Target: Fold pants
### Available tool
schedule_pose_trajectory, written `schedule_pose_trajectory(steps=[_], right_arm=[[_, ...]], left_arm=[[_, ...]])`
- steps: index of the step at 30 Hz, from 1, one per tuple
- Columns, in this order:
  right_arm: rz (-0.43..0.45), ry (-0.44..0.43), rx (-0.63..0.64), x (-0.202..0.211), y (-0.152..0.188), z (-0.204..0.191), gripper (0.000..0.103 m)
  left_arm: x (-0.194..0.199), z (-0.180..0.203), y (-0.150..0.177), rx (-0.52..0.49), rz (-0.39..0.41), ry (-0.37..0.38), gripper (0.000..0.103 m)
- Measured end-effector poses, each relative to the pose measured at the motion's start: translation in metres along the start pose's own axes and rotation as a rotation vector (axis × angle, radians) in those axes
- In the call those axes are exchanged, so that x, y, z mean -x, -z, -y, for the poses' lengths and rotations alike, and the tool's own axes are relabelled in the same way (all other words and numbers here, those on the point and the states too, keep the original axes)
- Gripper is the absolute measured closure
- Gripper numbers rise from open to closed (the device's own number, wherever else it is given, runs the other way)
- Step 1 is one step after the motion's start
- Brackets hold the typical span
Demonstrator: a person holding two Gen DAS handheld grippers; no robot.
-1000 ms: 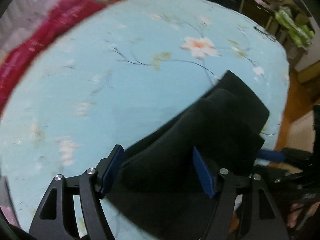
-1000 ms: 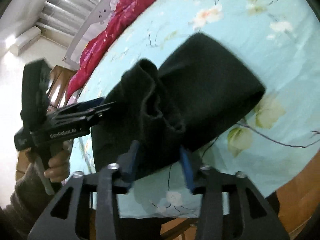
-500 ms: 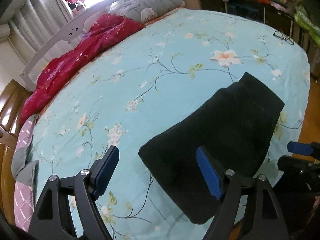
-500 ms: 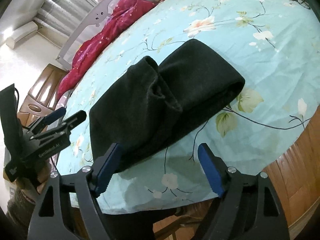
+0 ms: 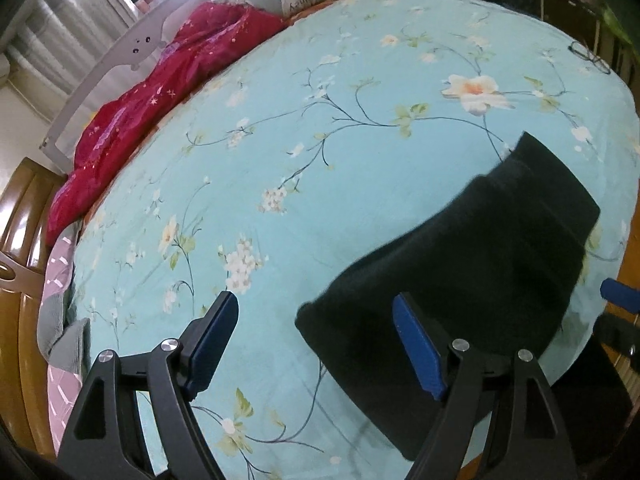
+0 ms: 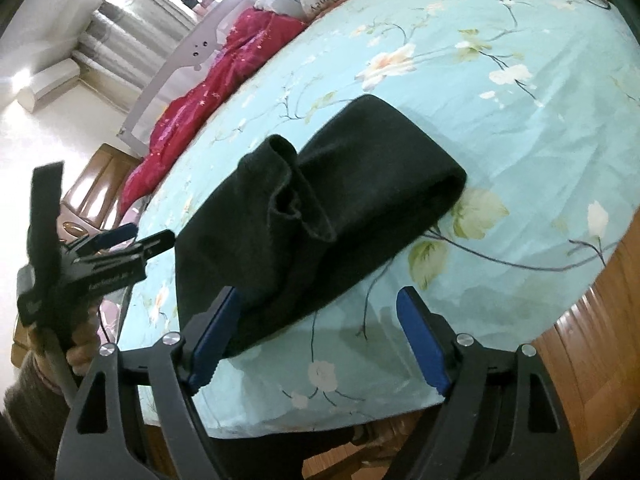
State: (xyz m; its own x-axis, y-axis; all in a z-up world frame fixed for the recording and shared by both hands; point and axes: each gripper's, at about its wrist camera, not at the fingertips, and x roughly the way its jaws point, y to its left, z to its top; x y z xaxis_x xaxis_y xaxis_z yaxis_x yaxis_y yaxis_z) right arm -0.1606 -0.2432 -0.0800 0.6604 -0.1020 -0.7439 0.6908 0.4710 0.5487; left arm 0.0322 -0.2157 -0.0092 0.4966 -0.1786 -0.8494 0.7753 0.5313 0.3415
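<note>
The folded black fabric pants [image 6: 320, 216] lie on the light-blue flowered bedsheet [image 5: 320, 128] near its near edge, while the left gripper [image 5: 316, 344] and right gripper [image 6: 320, 340] both stand wide, holding nothing.

Left gripper [image 5: 316, 344] angled steeply down, blue pads [image 5: 418, 348] spread wide with nothing pinched between them. Right gripper [image 6: 318, 336] tilted downward too, jaws standing wide apart, nothing clamped. In the right wrist view, the person's left hand [image 6: 80, 344] wraps the other tool's handle, a knitted sleeve [image 6: 24, 396] at the wrist
</note>
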Motion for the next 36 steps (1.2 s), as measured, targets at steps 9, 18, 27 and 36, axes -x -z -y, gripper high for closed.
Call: schedule_pose_trajectory(steps=[9, 18, 27, 36], right_arm=[[0.081, -0.096, 0.043, -0.01, -0.013, -0.003, 0.022], [0.011, -0.249, 0.018, -0.04, -0.017, 0.003, 0.023], [-0.068, -0.347, -0.053, -0.044, -0.015, 0.006, 0.046], [0.008, -0.286, 0.099, -0.027, -0.015, -0.017, 0.046]], left_arm=[[-0.005, 0.016, -0.049, -0.09, -0.021, 0.254, 0.023], [-0.032, 0.039, -0.077, -0.206, -0.104, 0.39, 0.023], [-0.072, 0.042, -0.059, -0.251, -0.199, 0.458, 0.019], [-0.073, 0.045, -0.061, -0.299, -0.202, 0.483, 0.018]])
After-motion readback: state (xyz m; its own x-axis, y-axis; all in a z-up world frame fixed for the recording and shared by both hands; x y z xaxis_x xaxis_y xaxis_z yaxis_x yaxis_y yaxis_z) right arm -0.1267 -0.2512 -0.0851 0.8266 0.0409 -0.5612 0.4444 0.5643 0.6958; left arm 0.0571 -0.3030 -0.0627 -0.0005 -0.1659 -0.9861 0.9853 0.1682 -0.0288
